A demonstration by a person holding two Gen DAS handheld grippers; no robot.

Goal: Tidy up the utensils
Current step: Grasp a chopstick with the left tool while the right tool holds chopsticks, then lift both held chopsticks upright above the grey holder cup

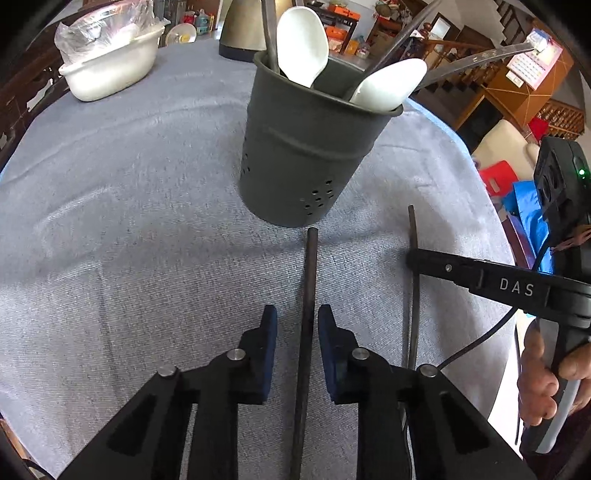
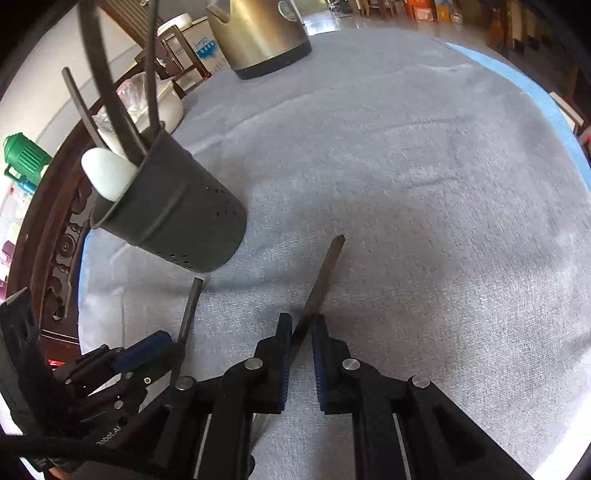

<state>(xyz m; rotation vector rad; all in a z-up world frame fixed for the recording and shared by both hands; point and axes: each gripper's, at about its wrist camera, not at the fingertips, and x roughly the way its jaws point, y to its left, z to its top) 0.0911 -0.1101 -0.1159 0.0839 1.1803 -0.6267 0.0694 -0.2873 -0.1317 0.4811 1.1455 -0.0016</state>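
Observation:
A dark grey perforated utensil holder [image 1: 306,147] [image 2: 173,210] stands on the grey cloth, with white spoons [image 1: 301,44] [image 2: 107,177] and dark handles in it. In front of it lie two dark metal utensils. One utensil [image 1: 309,273] [image 2: 190,306] runs between the blue pads of my left gripper [image 1: 297,314] [image 2: 168,345], with a gap beside it, so the gripper is open. The other utensil [image 2: 325,273] [image 1: 413,229] is clamped in my right gripper [image 2: 301,321] [image 1: 412,258], which is shut on it.
A metal kettle [image 2: 258,33] [image 1: 243,29] stands at the far side of the table. A white bowl [image 1: 107,66] covered in plastic sits far left. The table's rounded edge [image 1: 491,206] is close on the right. A person's hand [image 1: 539,387] holds the right gripper's handle.

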